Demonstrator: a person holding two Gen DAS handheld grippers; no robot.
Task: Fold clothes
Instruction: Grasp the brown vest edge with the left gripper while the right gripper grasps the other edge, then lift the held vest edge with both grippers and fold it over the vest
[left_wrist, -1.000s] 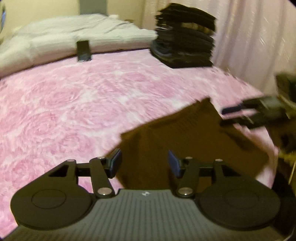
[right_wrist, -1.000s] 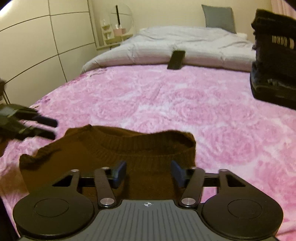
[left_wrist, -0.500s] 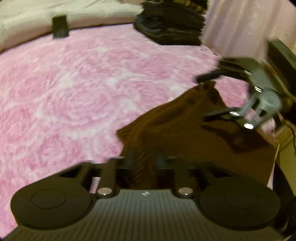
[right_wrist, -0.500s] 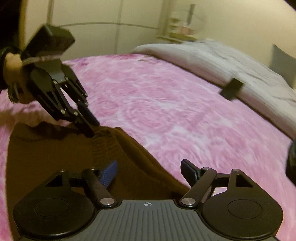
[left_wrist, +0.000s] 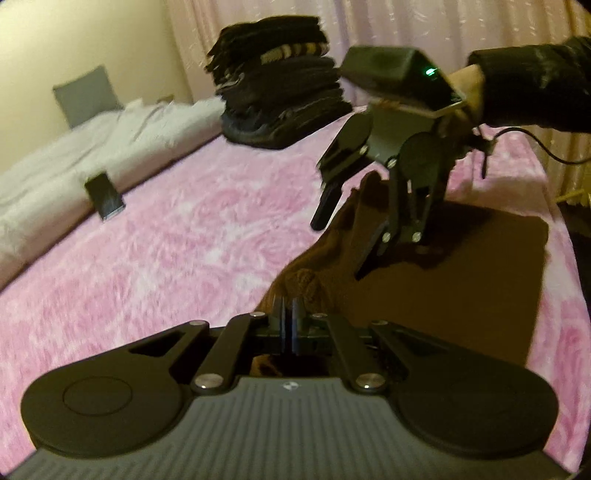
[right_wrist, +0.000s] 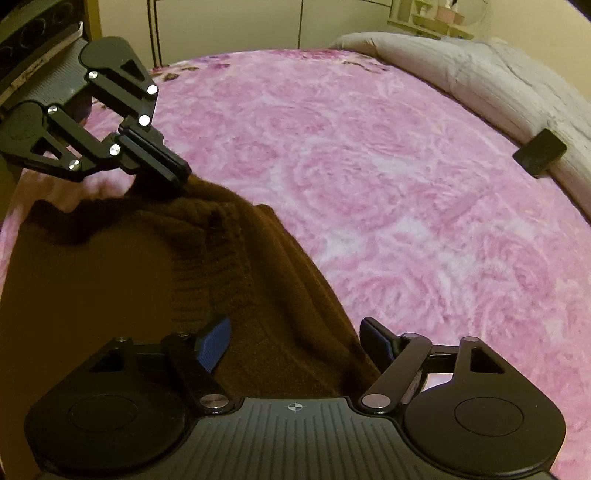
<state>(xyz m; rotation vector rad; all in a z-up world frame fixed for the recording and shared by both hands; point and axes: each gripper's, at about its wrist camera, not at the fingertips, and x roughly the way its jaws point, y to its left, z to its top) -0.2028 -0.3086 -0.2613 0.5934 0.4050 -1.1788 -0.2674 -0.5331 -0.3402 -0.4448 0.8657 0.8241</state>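
Note:
A brown knitted sweater (left_wrist: 443, 288) lies spread at the near corner of the pink bedspread (left_wrist: 147, 277). In the left wrist view my left gripper (left_wrist: 288, 314) is shut on the sweater's ribbed collar, which bunches up at the pads. The right wrist view shows the same left gripper (right_wrist: 173, 173) pinching the raised collar of the sweater (right_wrist: 110, 295). My right gripper (right_wrist: 295, 339) points steeply down over the sweater's folded edge. Its jaws are closing with fabric between them, and the pads stand apart from it. From the left wrist view the right gripper (left_wrist: 338, 251) hangs over the sweater's far shoulder.
A tall stack of dark folded clothes (left_wrist: 280, 92) stands at the far side of the bed. A black phone (left_wrist: 104, 201) leans on the grey duvet (left_wrist: 74, 158) and also shows as the phone (right_wrist: 539, 155). A dark sleeve (left_wrist: 535, 81) holds the right gripper. Pale curtains hang behind.
My left gripper went from open to shut on the sweater's collar and lifted it slightly. The right gripper swung across and rolled, coming down over the sweater's edge.

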